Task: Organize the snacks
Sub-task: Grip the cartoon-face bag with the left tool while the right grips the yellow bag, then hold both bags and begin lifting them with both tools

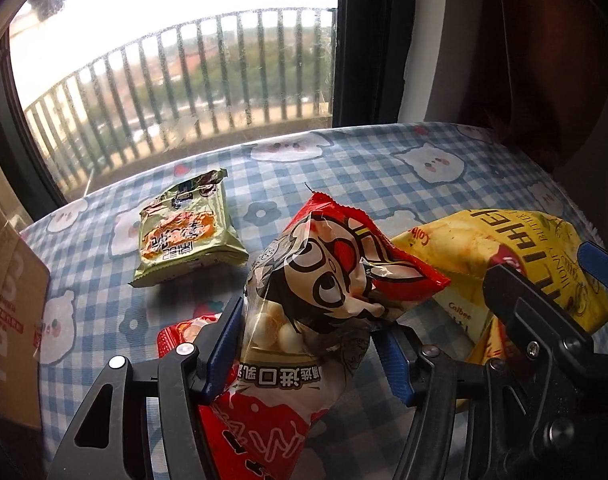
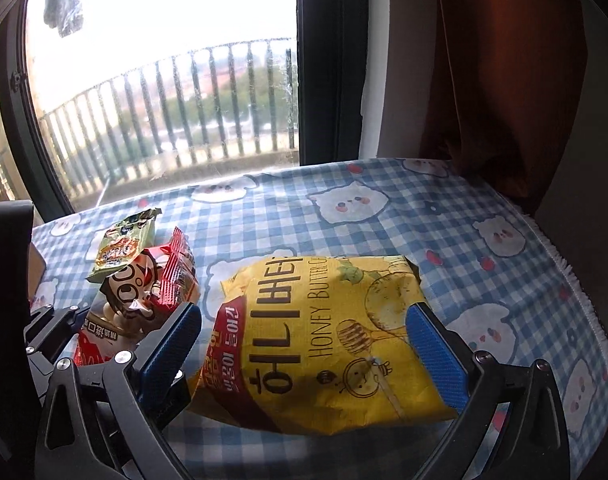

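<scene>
Left wrist view: the left gripper (image 1: pixel 304 340) fills the bottom of the frame, its blue pads pressed on either side of a red and clear snack bag (image 1: pixel 316 280) printed with a cartoon face; white balls show through the clear part. The bag rises crumpled from the pads toward the middle of the frame. Right of it, the right gripper (image 1: pixel 544 280) reaches in from the lower right edge, clamped on a yellow chip bag (image 1: pixel 484 252), whose left corner lies just behind the red bag's upper edge. In the centre left, a green packet (image 1: pixel 184 232) lies flat by itself on the blue checked cloth (image 1: pixel 344 168) with white bear prints. A brown cardboard box (image 1: pixel 12 312) stands at the left edge. A window with a railing (image 1: pixel 184 80) fills the upper left; a dark red curtain (image 1: pixel 544 60) hangs at the upper right.

Right wrist view: the right gripper (image 2: pixel 304 344) stands wide, its blue pads touching both sides of the yellow chip bag (image 2: pixel 324 340), which sits across the lower middle of the frame. At the left, the left gripper (image 2: pixel 116 320) holds the red snack bag (image 2: pixel 144 284), with the green packet (image 2: pixel 122 244) just behind it. The cloth (image 2: pixel 464 220) to the right lies bare as far as its fringed edge, with the curtain (image 2: pixel 504 80) above.
</scene>
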A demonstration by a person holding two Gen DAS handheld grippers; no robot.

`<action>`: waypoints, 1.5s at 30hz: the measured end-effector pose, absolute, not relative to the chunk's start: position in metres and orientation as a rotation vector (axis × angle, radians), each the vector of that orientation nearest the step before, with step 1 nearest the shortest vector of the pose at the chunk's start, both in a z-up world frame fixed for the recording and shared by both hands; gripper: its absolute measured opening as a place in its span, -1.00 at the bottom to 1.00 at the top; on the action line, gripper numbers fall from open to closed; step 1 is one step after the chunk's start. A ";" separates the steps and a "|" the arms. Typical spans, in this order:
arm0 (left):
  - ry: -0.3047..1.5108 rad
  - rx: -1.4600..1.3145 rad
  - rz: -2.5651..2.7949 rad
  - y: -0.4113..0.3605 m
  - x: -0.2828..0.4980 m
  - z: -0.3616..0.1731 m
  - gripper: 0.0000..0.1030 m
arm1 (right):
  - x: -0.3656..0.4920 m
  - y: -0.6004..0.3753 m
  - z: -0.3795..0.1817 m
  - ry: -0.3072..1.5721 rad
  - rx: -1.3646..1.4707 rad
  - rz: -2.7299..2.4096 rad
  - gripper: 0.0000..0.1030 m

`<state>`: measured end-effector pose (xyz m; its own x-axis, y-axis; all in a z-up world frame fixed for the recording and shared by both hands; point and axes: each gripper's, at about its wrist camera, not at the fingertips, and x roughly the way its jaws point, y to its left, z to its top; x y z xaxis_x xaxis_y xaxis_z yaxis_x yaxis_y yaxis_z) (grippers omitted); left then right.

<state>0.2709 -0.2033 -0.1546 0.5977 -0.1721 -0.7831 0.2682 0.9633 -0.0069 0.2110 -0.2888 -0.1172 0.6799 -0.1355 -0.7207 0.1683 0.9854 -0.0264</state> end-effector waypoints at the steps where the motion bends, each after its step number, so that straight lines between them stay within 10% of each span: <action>1: 0.903 0.108 -0.255 -0.203 0.273 -0.157 0.24 | 0.215 -0.289 -0.120 0.806 0.030 -0.177 1.00; 21: 0.912 0.142 -0.295 -0.214 0.271 -0.172 0.24 | 0.235 -0.309 -0.150 0.903 0.021 -0.111 0.98; 33: 0.910 0.127 -0.321 -0.212 0.252 -0.167 0.23 | 0.208 -0.292 -0.135 0.827 -0.031 -0.060 -0.18; 36: 0.907 0.123 -0.329 -0.212 0.248 -0.165 0.23 | 0.203 -0.291 -0.133 0.814 -0.032 -0.073 -0.14; 40: 0.908 0.132 -0.333 -0.215 0.247 -0.166 0.23 | 0.200 -0.295 -0.130 0.788 -0.066 -0.160 0.82; 45: 0.906 0.145 -0.337 -0.223 0.248 -0.164 0.23 | 0.201 -0.307 -0.129 0.771 -0.073 -0.187 1.00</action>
<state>0.2479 -0.2228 -0.1643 0.5689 -0.2253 -0.7909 0.3468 0.9378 -0.0177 0.2014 -0.3073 -0.1291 0.7019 -0.1946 -0.6852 0.1413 0.9809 -0.1339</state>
